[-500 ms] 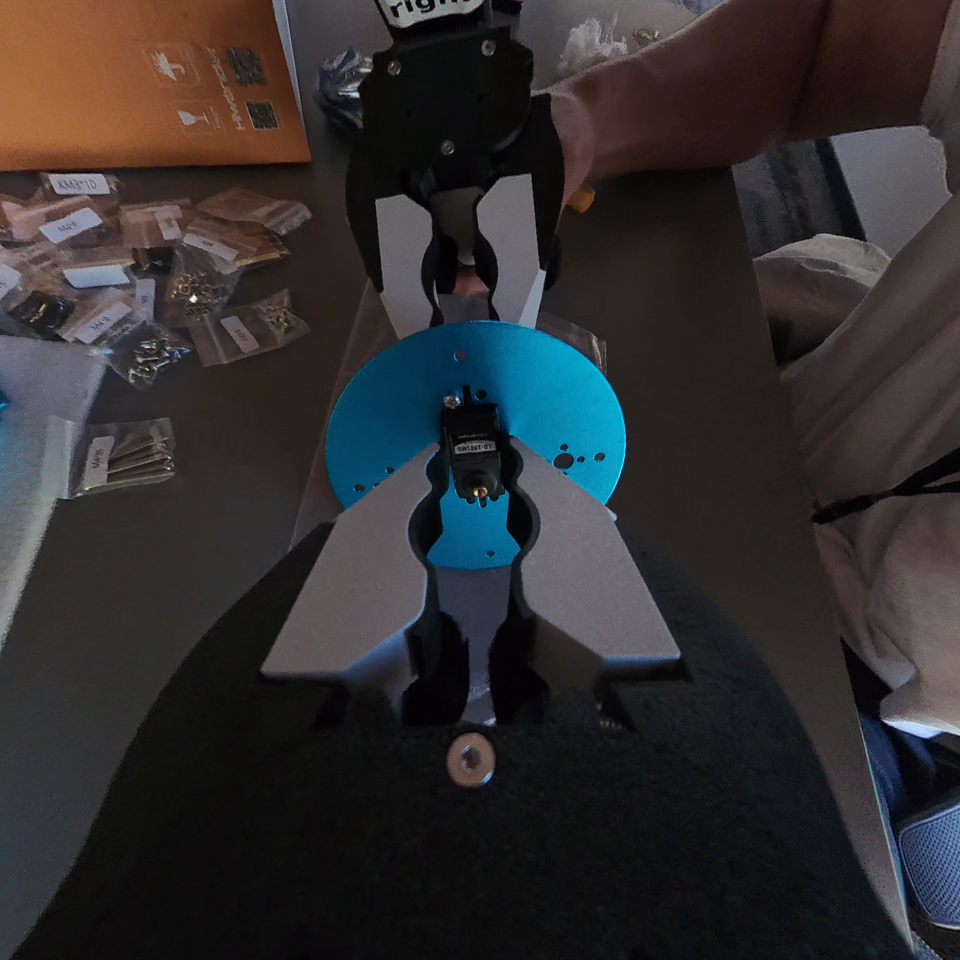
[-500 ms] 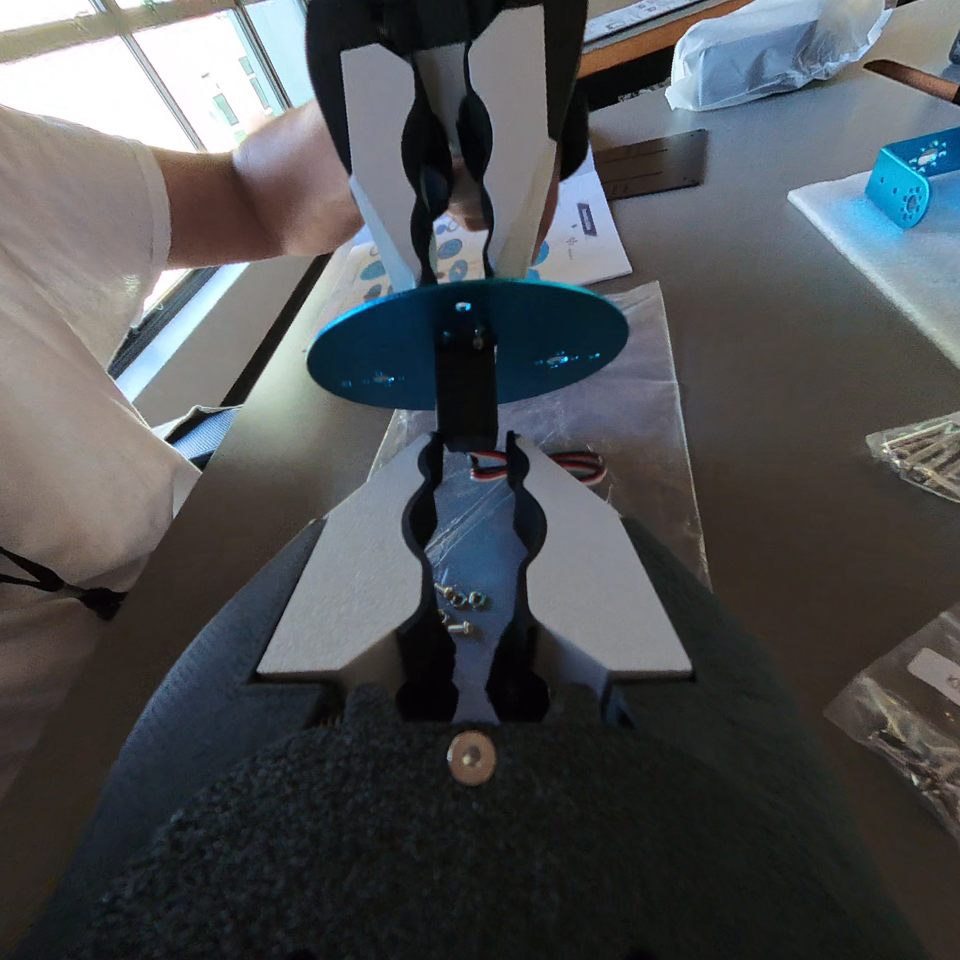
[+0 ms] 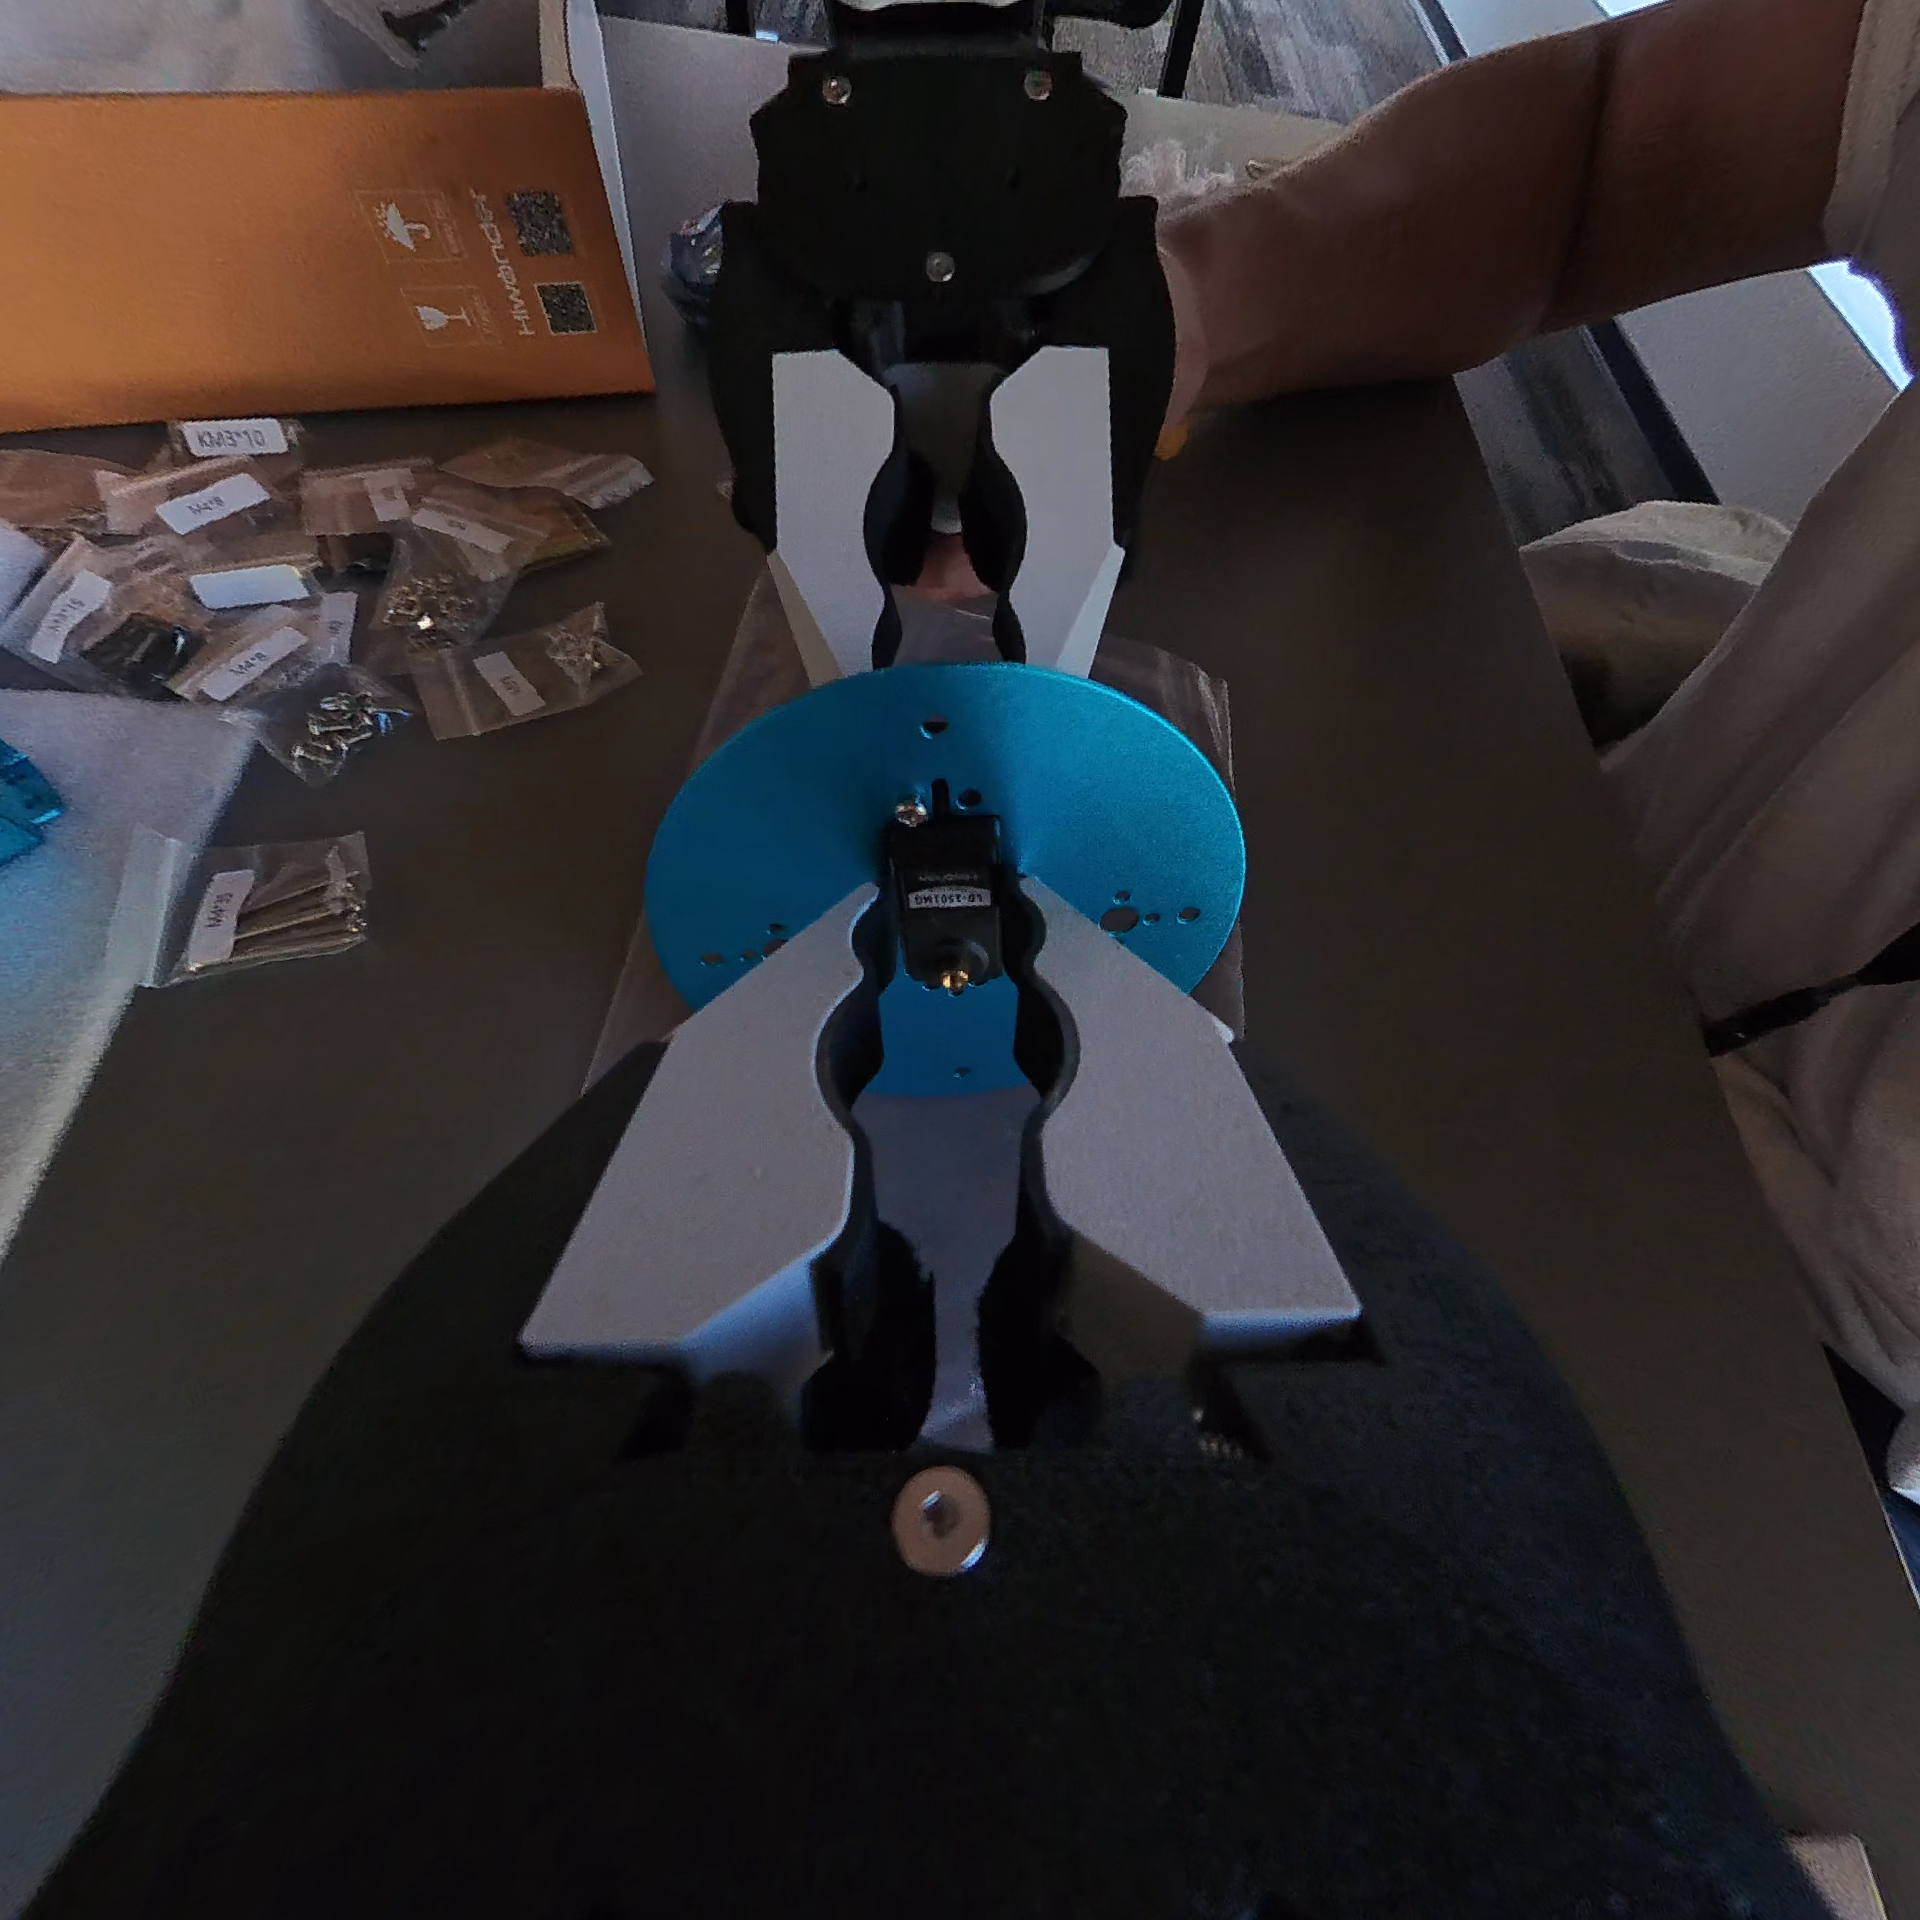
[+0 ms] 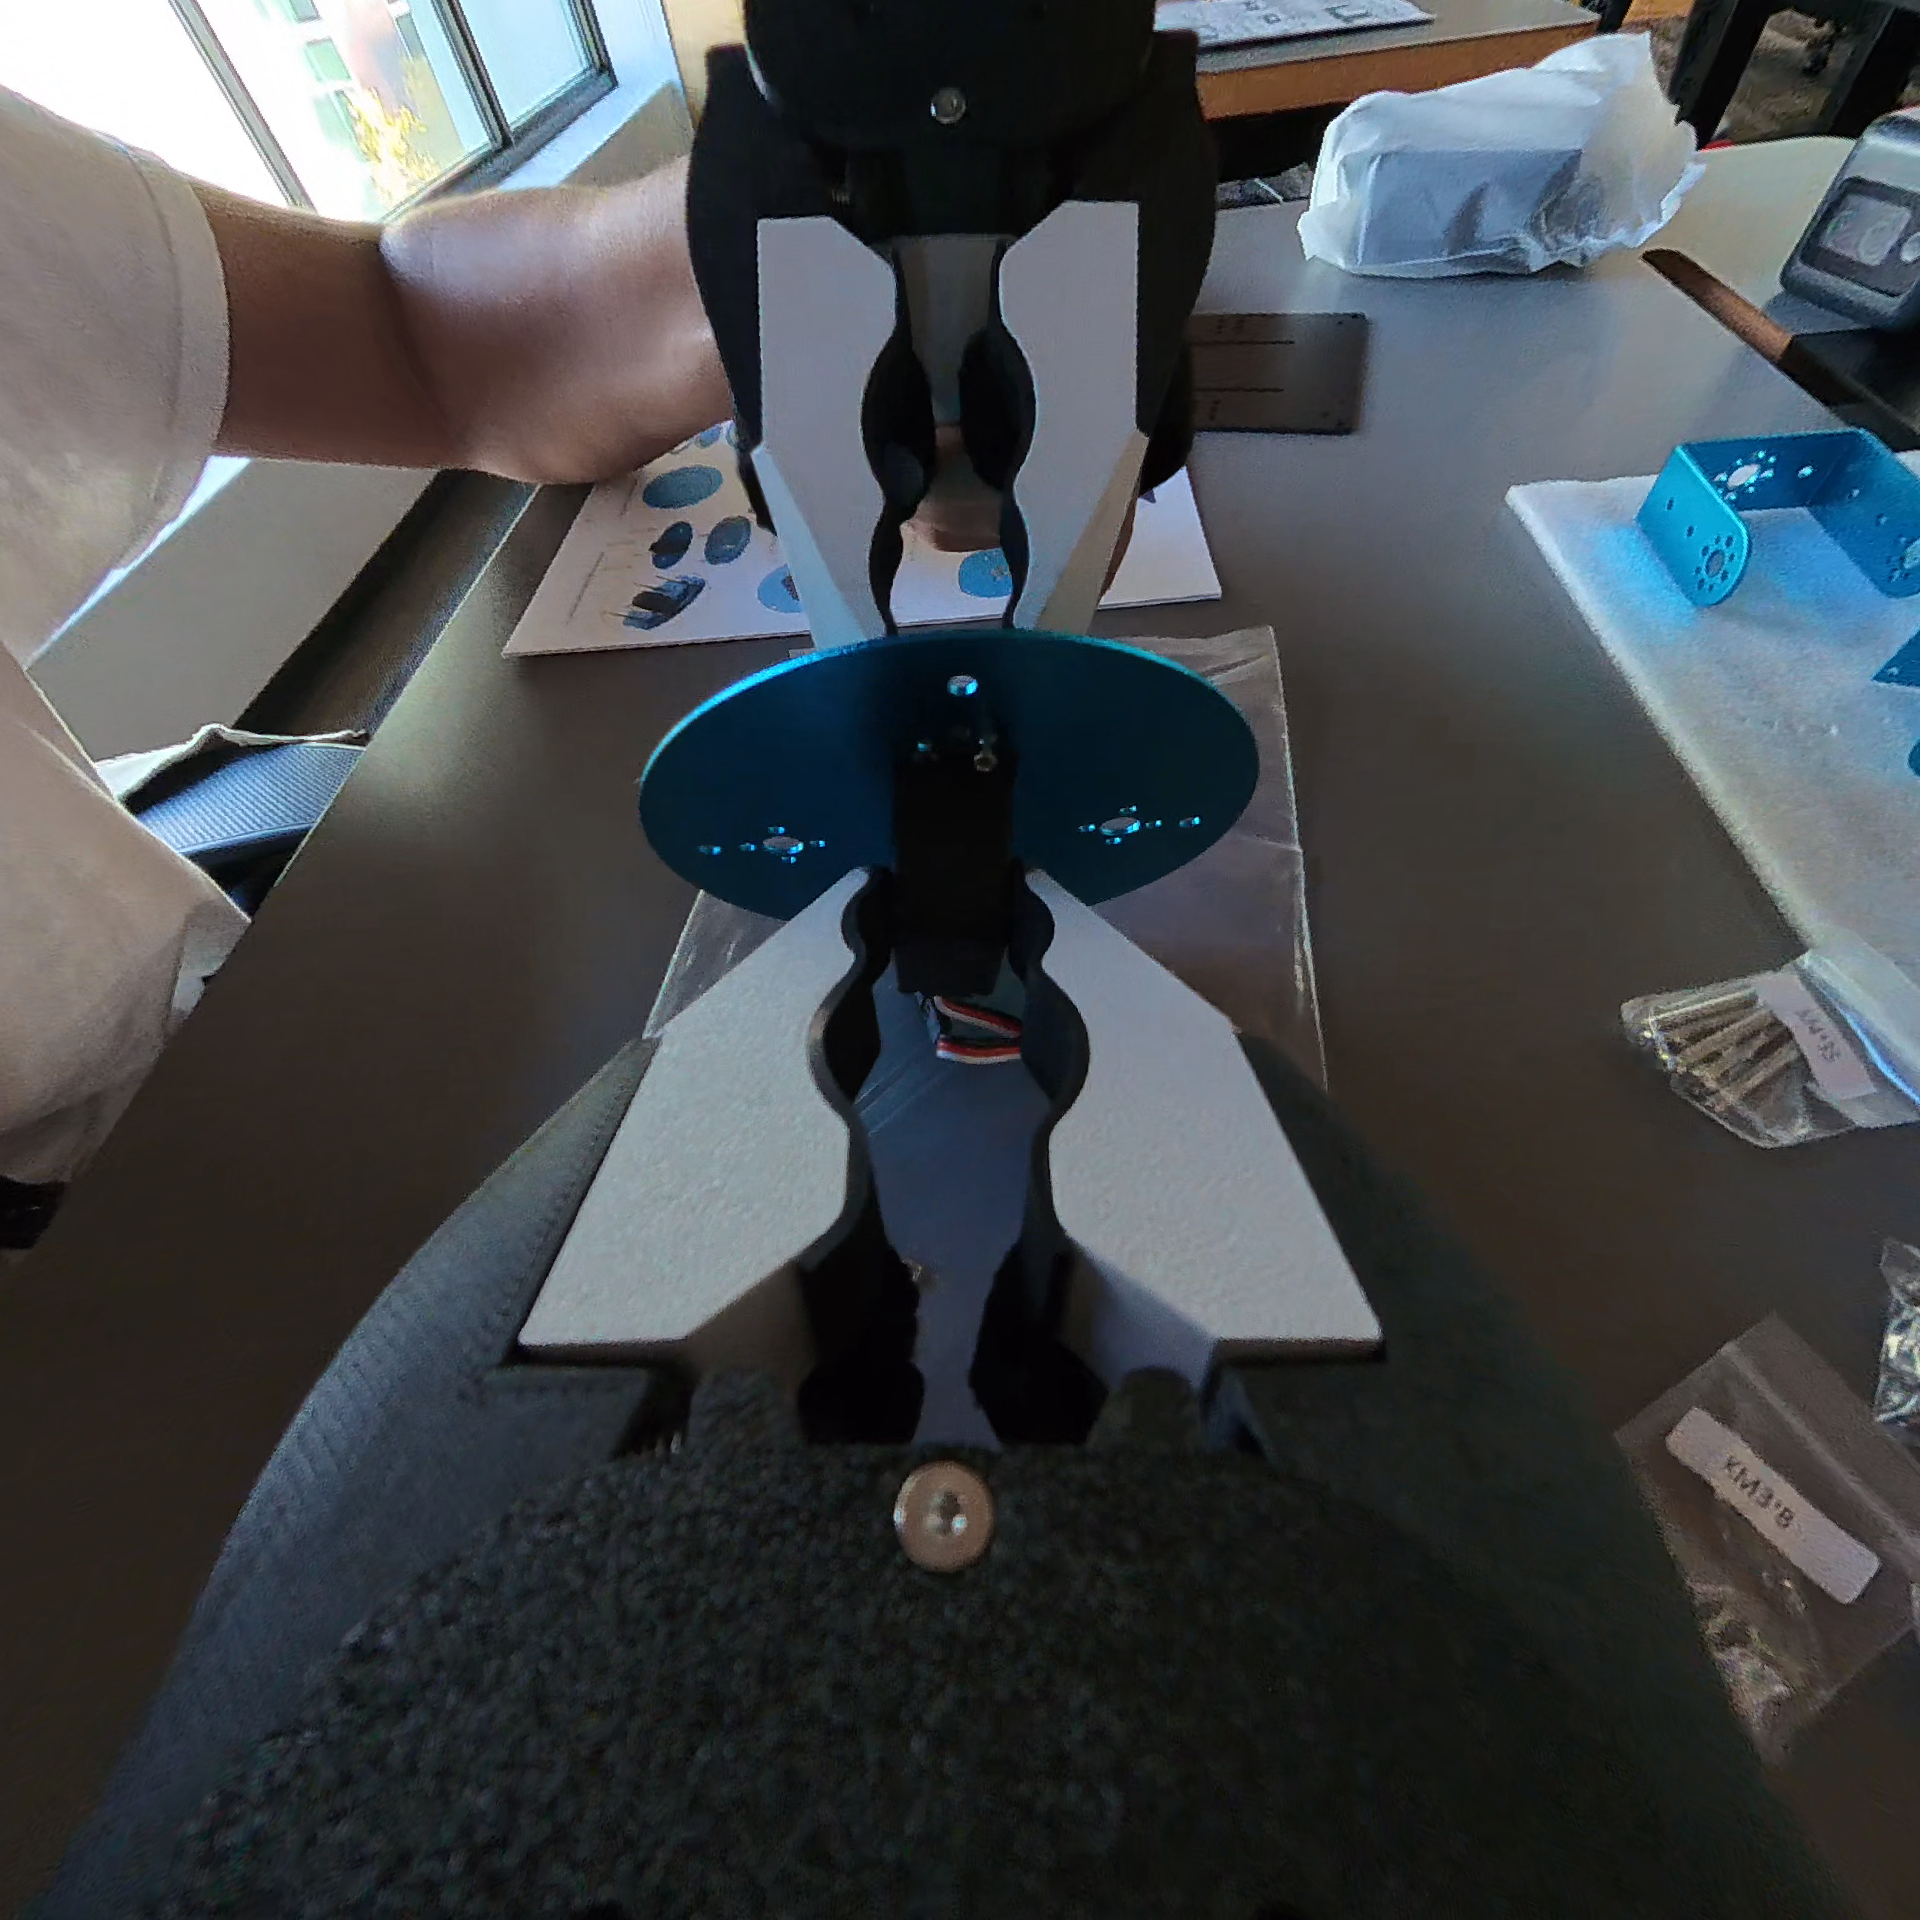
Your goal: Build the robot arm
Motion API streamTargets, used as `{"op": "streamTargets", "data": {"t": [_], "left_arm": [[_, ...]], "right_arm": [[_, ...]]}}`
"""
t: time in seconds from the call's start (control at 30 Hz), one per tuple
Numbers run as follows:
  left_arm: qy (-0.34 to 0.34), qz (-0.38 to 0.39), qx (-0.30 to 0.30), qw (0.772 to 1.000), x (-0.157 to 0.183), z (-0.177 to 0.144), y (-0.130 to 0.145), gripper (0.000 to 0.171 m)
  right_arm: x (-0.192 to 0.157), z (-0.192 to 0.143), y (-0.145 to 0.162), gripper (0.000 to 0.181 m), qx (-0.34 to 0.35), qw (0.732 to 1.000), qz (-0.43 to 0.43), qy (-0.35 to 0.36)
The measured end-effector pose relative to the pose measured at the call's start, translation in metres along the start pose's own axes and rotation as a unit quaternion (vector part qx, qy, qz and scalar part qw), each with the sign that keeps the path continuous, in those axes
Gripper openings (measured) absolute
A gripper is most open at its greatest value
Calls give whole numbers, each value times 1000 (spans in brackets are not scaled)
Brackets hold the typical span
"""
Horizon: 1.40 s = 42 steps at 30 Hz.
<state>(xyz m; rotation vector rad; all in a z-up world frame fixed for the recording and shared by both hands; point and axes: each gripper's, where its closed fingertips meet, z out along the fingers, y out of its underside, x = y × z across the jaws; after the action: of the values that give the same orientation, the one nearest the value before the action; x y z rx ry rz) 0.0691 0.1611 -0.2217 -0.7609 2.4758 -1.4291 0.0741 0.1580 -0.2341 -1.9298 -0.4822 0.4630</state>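
**A:** Where does the servo [image 3: 940, 883] sit?

**B:** It sits through the middle of the blue round plate [image 3: 1091, 790]. The left hand-held gripper [image 3: 943, 909] has its two fingers closed against the labelled end, just behind the brass output shaft. It looks clenched on the servo body, not on the plate.

**A:** And the other one?

**B:** The right hand-held gripper [image 4: 948, 883] meets it from the opposite face. Its fingers press on the plain black back of the servo, where the striped lead [image 4: 971, 1039] comes out. From each wrist view the far gripper's tips are hidden behind the plate's rim.

**A:** Why grip it from both faces?

**B:** My guess is that it stops the assembly twisting, because the plate is wide and thin and the servo is the only solid block to pinch. The plate hangs tilted, clear of the desk [image 3: 1403, 831], above a clear plastic bag [image 4: 1226, 935].

**A:** What lies around it?

**B:** Small labelled bags of screws [image 3: 312, 623] and an orange box [image 3: 260, 249] lie on one side. A printed assembly sheet [image 4: 623, 582] lies beyond the plate, and a blue U-bracket [image 4: 1766, 509] rests on white foam. All are well apart from the grippers.
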Motion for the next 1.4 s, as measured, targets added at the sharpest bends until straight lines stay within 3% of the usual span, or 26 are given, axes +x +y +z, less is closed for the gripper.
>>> {"op": "streamTargets", "data": {"t": [0.7, 1.4], "left_arm": [[26, 11, 60, 998, 1, 1, 1, 19], [22, 16, 51, 998, 2, 4, 3, 18]], "right_arm": [[0, 4, 5, 21, -4, 1000, 5, -16], [1, 5, 16, 27, -11, 1000, 6, -7]]}}
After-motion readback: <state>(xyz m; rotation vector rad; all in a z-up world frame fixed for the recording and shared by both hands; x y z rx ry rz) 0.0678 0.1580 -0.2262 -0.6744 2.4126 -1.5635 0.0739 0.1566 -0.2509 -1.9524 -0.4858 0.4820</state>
